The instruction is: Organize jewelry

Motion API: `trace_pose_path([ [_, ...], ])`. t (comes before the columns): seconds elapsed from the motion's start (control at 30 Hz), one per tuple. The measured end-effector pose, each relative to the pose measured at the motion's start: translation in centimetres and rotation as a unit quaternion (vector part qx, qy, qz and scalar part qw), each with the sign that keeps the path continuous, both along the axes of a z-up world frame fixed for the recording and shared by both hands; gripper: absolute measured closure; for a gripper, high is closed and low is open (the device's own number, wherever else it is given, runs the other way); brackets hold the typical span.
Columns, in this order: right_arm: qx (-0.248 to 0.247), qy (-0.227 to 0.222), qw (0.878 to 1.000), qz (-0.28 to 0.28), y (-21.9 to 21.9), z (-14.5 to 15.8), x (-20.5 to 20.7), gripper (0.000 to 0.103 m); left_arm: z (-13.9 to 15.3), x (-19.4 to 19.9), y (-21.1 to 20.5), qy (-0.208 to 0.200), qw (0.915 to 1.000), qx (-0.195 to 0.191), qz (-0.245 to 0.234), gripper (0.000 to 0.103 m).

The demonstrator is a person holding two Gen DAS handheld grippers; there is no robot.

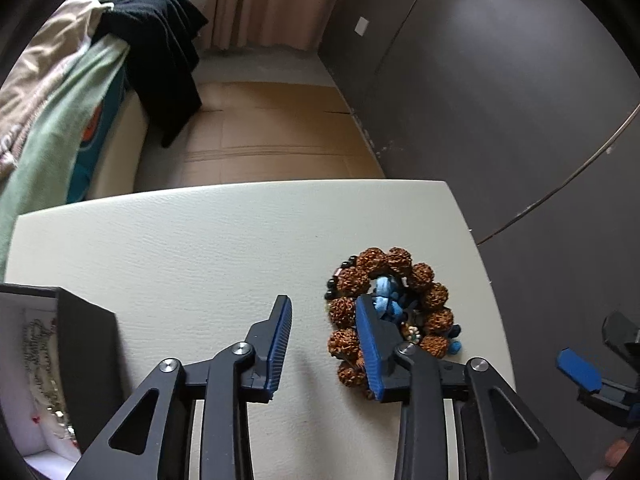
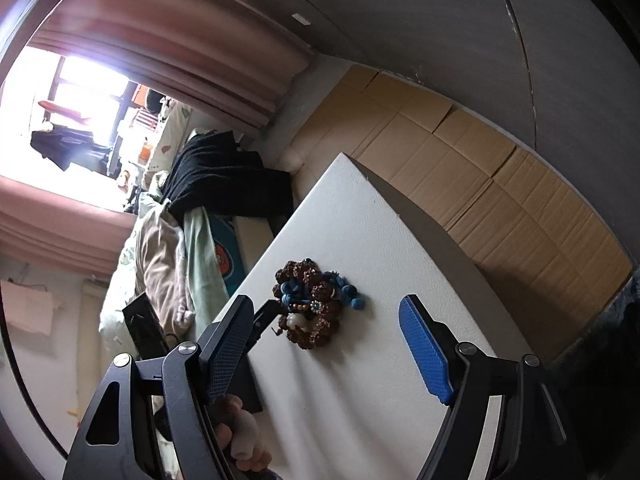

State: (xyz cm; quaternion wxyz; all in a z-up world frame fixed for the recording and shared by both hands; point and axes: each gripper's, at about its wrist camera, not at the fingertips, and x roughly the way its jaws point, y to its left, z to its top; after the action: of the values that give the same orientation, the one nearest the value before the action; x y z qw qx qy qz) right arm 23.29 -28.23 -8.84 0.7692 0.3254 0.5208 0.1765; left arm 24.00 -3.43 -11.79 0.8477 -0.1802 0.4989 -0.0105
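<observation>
Surface [image 1: 180, 248]: white, textured, rectangular, standing beside a bed and a dark wall.

Bracelet [image 1: 390, 308]: a ring of large, rough brown beads lying flat near the right edge of the surface. A few small black beads sit at its far left side. A tangle of blue beads [image 1: 386, 294] and smaller pale ones fills its middle and spills out on the near right side. In the right wrist view the same pile [image 2: 310, 304] lies on the surface ahead of the gripper, with blue beads trailing off to the right.

Box [image 1: 86, 344]: black outside, white lining, open, at the left edge of the surface. A silvery chain [image 1: 38, 360] lies inside it.

Left hand-held gripper [image 1: 324, 314]: jaws partly open and empty. Only bare surface lies between the blue pads. The right finger [image 1: 370, 344] overlaps the left side of the bracelet; whether it touches the beads cannot be told.

Right hand-held gripper [image 2: 326, 324]: jaws wide open, holding nothing, short of the bracelet. It also appears at the right edge of the left wrist view [image 1: 588, 368].

Bed [image 1: 52, 120]: heaped with green, beige and black cloth.

Floor [image 1: 260, 132]: covered with flattened cardboard.
</observation>
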Motion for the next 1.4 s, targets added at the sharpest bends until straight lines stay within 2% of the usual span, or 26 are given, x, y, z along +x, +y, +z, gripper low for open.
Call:
trace_pose_path([
  [0.03,0.000,0.001,1.000,0.002,0.0,0.0,0.0,0.026,0.0,0.0,0.0,-0.001,0.9999,-0.010,-0.003,0.081],
  [0.1,0.000,0.001,1.000,0.005,0.2,0.0,0.0,0.026,0.1,-0.2,0.2,-0.005,0.9994,-0.032,-0.006,0.092],
  [0.13,0.002,0.000,1.000,0.006,0.2,0.0,-0.1,0.026,0.2,-0.3,0.0,-0.006,0.9996,-0.026,-0.004,0.093],
  [0.2,0.006,0.002,1.000,0.008,0.3,-0.1,-0.1,0.026,0.6,-0.7,-0.1,-0.013,0.9997,-0.020,-0.004,0.103],
  [0.57,0.004,0.011,1.000,0.014,0.9,-0.7,0.2,0.026,3.6,-2.5,0.1,-0.044,0.9987,-0.016,-0.019,0.103],
  [0.63,0.005,0.010,1.000,0.014,1.0,-0.7,0.2,0.026,3.6,-2.2,-0.1,-0.030,0.9993,-0.009,-0.021,0.103],
  [0.7,0.006,0.011,1.000,0.012,1.0,-0.7,0.2,0.026,3.0,-1.5,-0.3,0.002,0.9996,-0.017,-0.024,0.101],
  [0.77,0.007,0.012,1.000,0.012,1.0,-0.8,0.3,0.026,2.3,-1.1,-0.5,0.020,0.9993,-0.018,-0.026,0.095],
  [0.8,0.008,0.012,1.000,0.012,1.0,-0.8,0.3,0.026,2.1,-1.0,-0.6,0.024,0.9993,-0.015,-0.026,0.078],
  [0.83,0.008,0.013,1.000,0.013,1.1,-0.8,0.3,0.026,1.9,-1.0,-0.6,0.026,0.9993,-0.010,-0.023,0.047],
  [0.87,0.007,0.013,1.000,0.013,1.1,-0.8,0.3,0.026,1.8,-1.0,-0.6,0.024,0.9995,-0.005,-0.019,0.034],
  [0.9,0.007,0.013,1.000,0.014,1.0,-0.8,0.3,0.026,1.8,-1.1,-0.5,0.016,0.9998,-0.004,-0.014,0.026],
  [0.97,0.007,0.012,1.000,0.015,1.0,-0.8,0.3,0.026,1.8,-1.2,-0.2,0.006,1.0000,0.003,0.001,0.026],
  [1.0,0.007,0.011,1.000,0.016,0.9,-0.8,0.3,0.026,1.6,-1.1,0.0,0.010,0.9999,0.005,0.008,0.030],
  [1.03,0.007,0.011,1.000,0.015,0.9,-0.7,0.3,0.026,1.4,-1.0,0.1,0.014,0.9998,0.006,0.012,0.043],
  [1.1,0.007,0.012,1.000,0.014,0.9,-0.7,0.4,0.026,0.7,-0.6,0.1,0.026,0.9995,0.008,0.013,0.051],
  [1.17,0.007,0.013,1.000,0.011,0.8,-0.7,0.4,0.026,0.2,-0.3,-0.3,0.026,0.9996,-0.005,0.004,0.052],
  [1.3,0.007,0.014,1.000,0.010,0.8,-0.8,0.5,0.026,-0.5,0.1,-0.8,0.033,0.9995,0.002,0.000,0.065],
  [1.4,0.005,0.013,1.000,0.015,0.9,-0.8,0.5,0.026,-0.8,0.3,-0.5,0.029,0.9995,-0.007,0.006,0.065],
])
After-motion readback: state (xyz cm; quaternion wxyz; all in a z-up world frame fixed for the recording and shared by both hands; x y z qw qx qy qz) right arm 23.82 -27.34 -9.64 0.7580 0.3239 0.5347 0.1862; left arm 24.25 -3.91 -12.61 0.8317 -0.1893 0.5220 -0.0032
